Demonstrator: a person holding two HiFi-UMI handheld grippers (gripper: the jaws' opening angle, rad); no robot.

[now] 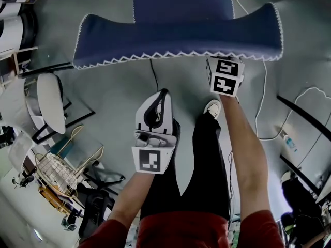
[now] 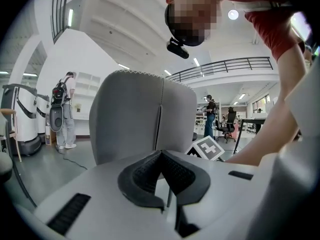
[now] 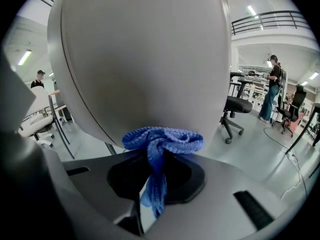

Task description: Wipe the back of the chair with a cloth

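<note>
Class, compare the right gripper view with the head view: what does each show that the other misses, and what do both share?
Right gripper view only: the blue knitted cloth clamped by the right gripper, and the chair's grey back shell. Head view only: the left gripper, the person's white shoe, and the chair's blue padding with white zigzag stitching. Shared: that right gripper and the chair.
</note>
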